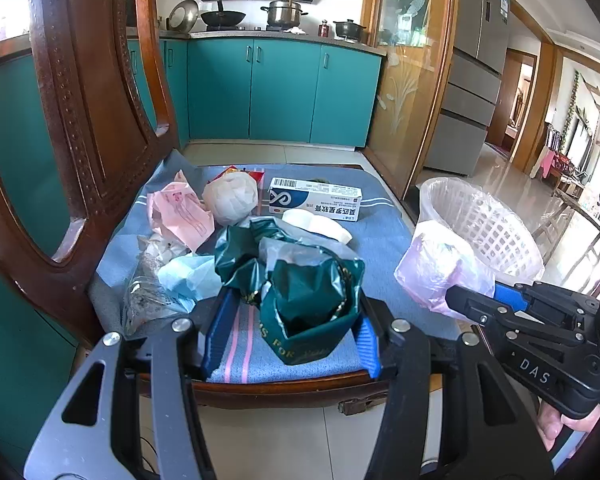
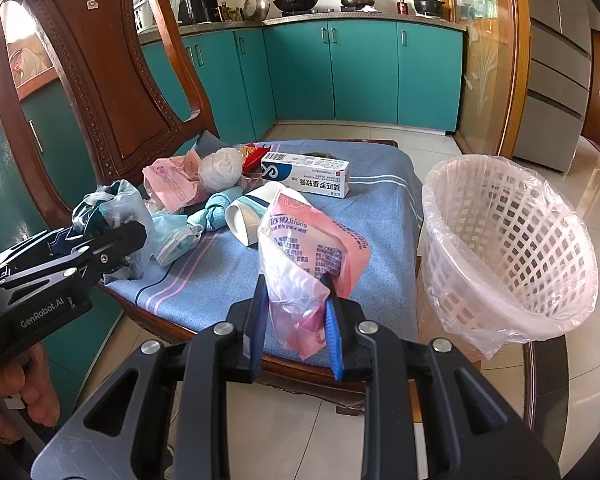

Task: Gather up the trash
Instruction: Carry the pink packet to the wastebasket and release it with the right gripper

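Presently, a wooden chair is bearing scattered trash beside a lined basket. Left gripper is clamping a green foil bag; right gripper is clamping a pink plastic packet above the seat edge.

Left hand-held gripper, right hand-held gripper, black linkages, blue ribbed pads, silver rivets, white lettering
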Demonstrator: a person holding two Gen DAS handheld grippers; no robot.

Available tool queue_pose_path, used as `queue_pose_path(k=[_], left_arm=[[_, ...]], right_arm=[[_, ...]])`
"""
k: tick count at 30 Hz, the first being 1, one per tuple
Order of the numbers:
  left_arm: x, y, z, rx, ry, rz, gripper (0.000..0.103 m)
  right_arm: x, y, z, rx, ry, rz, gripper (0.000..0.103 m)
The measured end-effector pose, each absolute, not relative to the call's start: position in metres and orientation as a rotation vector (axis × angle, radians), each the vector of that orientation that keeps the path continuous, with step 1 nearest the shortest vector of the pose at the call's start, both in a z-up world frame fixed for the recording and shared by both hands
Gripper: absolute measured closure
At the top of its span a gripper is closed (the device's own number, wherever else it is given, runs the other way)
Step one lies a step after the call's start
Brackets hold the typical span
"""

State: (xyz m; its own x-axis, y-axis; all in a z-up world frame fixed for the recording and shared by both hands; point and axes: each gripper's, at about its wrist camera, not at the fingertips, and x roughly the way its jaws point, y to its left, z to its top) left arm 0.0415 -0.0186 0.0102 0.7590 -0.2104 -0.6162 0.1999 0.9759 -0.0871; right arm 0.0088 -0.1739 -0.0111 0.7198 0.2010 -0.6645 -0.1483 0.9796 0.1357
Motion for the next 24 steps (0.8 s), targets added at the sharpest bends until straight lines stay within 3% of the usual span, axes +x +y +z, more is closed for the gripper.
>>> queue_pose_path(k=[14, 21, 23, 24], left_arm=[[0.041, -0.02, 0.008, -0.014, 0.677, -0.223, 0.049], [0.041, -0.022, 0.004, -0.005, 0.677, -0.238, 0.05], [0.042, -0.024, 0.001, 0.003, 0.682, -0.245, 0.05], [0.043, -0.026, 0.001, 0.005, 0.682, -0.25, 0.05]], right_arm=[[0.011, -0.186, -0.003, 0.081, 0.709, 0.157, 0.077], [0.039, -0.3, 0.02, 0.247, 0.604, -0.112, 0.074], [0.045, -0.327, 0.016, 0.271, 0.6, -0.181, 0.068], [0.049, -0.338, 0.011, 0.275, 0.617, -0.207, 0.052]])
